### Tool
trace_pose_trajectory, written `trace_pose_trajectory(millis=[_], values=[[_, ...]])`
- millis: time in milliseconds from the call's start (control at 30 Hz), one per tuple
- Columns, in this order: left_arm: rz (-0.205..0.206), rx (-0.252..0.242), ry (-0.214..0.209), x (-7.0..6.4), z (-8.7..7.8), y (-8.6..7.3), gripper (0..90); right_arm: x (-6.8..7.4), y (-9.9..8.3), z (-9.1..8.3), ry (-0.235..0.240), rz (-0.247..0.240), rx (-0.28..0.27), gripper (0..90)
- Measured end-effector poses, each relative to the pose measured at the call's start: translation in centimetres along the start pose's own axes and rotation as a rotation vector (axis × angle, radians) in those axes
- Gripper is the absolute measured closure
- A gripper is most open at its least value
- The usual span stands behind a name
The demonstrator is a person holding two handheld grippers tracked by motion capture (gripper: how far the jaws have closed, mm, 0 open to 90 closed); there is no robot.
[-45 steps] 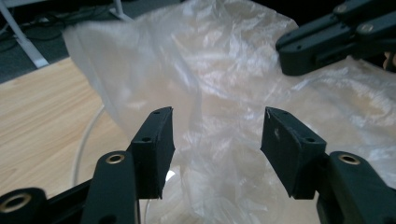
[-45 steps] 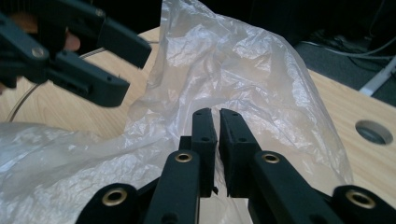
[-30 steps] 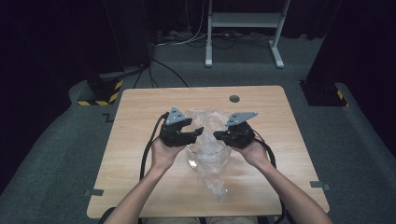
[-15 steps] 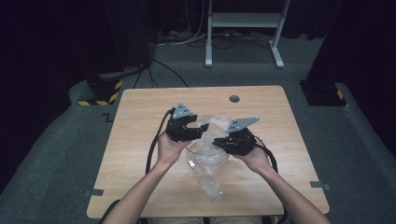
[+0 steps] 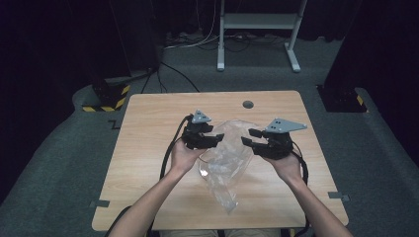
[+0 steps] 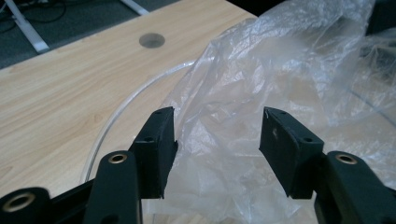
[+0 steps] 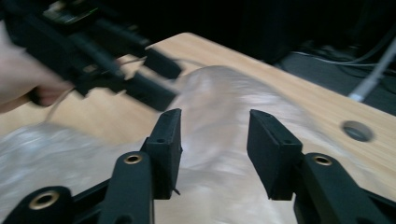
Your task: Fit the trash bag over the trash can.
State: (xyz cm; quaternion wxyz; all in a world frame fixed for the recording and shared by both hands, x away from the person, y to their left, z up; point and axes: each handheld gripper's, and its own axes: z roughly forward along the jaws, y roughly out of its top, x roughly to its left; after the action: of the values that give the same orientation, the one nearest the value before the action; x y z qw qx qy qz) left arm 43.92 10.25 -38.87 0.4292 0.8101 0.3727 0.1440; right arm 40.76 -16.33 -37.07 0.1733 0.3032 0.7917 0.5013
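While the left gripper (image 5: 217, 139) hovers with jaws spread at the left edge of the clear plastic bag (image 5: 225, 163), the bag lies crumpled on the wooden bench (image 5: 148, 148), and the right gripper (image 5: 248, 138), jaws also spread, hangs at its right edge, gripping nothing.

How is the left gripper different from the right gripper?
In the high view, the left gripper sits over the clear bag's edge, while the right gripper is at the bag's other side, just off it. The left gripper's grey plate looks small; the right gripper's plate looks bigger and flatter. Both are black, both have open jaws, and they point toward each other across the bag.
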Motion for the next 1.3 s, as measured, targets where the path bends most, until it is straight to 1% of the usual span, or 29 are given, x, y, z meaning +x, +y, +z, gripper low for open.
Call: trace_pose_trajectory(millis=[100, 167, 267, 367, 500, 567, 633, 733, 867, 900, 1000, 1033, 1167, 1300], values=[[0.005, 0.023, -0.002, 0.0, 0.2, -0.1, 45.4, -0.8, -0.1, -0.2, -0.039, 0.037, -0.009, 51.6], [0.004, 0.032, -0.011, -0.1, 0.2, -0.1, 45.4, -1.2, -0.3, -0.1, -0.045, 0.058, -0.008, 51.4], [0.008, 0.035, -0.013, -0.3, 0.1, -0.1, 45.4, -1.5, -0.4, 0.3, -0.034, 0.076, 0.002, 52.4], [0.013, 0.023, -0.011, -0.4, -0.4, -0.3, 45.1, -1.5, -0.5, 1.1, -0.011, 0.079, 0.019, 57.2], [0.018, -0.010, -0.020, -0.5, -1.3, -0.5, 44.0, -1.2, -0.5, 2.3, 0.021, 0.056, 0.050, 68.6], [0.023, -0.027, -0.021, -0.6, -1.9, -0.7, 43.6, -1.1, -0.3, 2.7, 0.030, 0.040, 0.052, 75.5], [0.024, -0.037, -0.017, -0.6, -2.5, -0.9, 43.6, -1.0, 0.0, 3.1, 0.030, 0.016, 0.049, 80.4], [0.021, -0.044, -0.010, -0.6, -3.2, -1.3, 43.5, -0.7, 0.4, 3.7, 0.031, -0.018, 0.045, 84.9], [0.007, -0.064, 0.005, -0.4, -4.2, -1.8, 43.3, 0.0, 1.0, 4.7, 0.053, -0.073, 0.054, 87.6], [0.010, -0.070, 0.013, -0.3, -4.5, -1.9, 43.3, 0.2, 1.1, 5.0, 0.062, -0.087, 0.062, 88.0], [0.003, -0.087, 0.025, -0.2, -5.1, -2.1, 43.0, 0.8, 1.3, 5.9, 0.090, -0.118, 0.091, 88.4], [0.000, -0.092, 0.028, -0.2, -5.2, -2.2, 42.9, 1.0, 1.4, 6.2, 0.106, -0.125, 0.106, 88.4], [-0.004, -0.093, 0.034, -0.1, -5.4, -2.4, 42.7, 1.6, 1.5, 7.0, 0.138, -0.147, 0.141, 88.3], [0.002, -0.083, 0.026, -0.3, -5.1, -2.4, 42.6, 1.9, 1.5, 7.2, 0.154, -0.153, 0.148, 88.0]])
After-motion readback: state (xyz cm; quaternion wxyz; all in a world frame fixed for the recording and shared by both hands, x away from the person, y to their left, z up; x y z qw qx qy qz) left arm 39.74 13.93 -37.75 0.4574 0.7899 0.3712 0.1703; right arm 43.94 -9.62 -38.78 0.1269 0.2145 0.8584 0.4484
